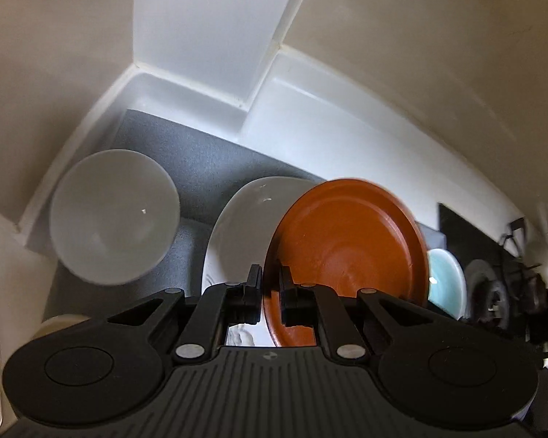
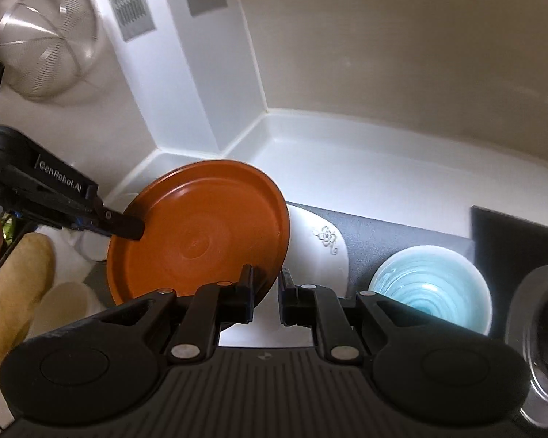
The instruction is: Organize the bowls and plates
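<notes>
My left gripper (image 1: 271, 284) is shut on the rim of an orange-brown plate (image 1: 350, 241) and holds it tilted above a white plate (image 1: 241, 219). In the right wrist view the orange plate (image 2: 201, 230) hangs over the white flower-patterned plate (image 2: 321, 248), with the left gripper (image 2: 128, 227) clamped on its left edge. My right gripper (image 2: 266, 288) hovers empty, jaws a little apart, at the orange plate's near edge. A frosted white bowl (image 1: 113, 215) sits left on the grey mat (image 1: 208, 168). A light blue bowl (image 2: 431, 292) sits to the right and shows in the left wrist view (image 1: 445, 281).
White counter and backsplash (image 2: 347, 153) run behind the mat. A metal strainer (image 2: 44, 43) hangs at upper left. A steel sink drain (image 2: 544, 335) lies at far right. A tan object (image 2: 14, 284) and a cream cup (image 2: 65, 303) sit at left.
</notes>
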Demonstrator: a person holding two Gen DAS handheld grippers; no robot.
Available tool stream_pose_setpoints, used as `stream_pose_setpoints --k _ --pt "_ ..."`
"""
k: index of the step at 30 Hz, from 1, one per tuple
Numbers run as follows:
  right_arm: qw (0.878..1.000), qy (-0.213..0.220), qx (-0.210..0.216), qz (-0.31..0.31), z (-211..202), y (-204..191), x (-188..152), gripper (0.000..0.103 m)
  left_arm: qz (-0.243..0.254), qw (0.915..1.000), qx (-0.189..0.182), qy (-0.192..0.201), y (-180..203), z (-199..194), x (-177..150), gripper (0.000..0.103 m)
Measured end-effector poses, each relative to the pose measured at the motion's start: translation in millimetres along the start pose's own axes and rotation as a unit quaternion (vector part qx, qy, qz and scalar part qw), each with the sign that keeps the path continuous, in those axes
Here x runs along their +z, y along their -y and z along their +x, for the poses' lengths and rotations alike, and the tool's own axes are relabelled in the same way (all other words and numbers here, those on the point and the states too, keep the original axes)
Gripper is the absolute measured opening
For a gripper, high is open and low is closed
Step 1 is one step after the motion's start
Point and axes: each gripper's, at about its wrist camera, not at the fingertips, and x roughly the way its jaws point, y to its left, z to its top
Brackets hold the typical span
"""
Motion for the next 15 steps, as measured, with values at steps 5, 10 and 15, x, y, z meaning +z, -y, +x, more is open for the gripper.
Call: stream_pose_setpoints --k 5,10,15 --pt "1.0 -0.019 -0.001 0.005 32 7 -1 0.012 0.022 0.9987 0.044 -0.016 4 39 -1 0.01" --pt "0.999 -0.035 -0.014 -0.004 60 12 -3 0.012 0.009 0.9981 0.046 -0.04 -3 70 2 0.008" --pt "0.998 -0.05 -0.027 -0.005 70 16 -13 0.012 0.026 0.998 0.04 -0.041 0 83 -2 0.007"
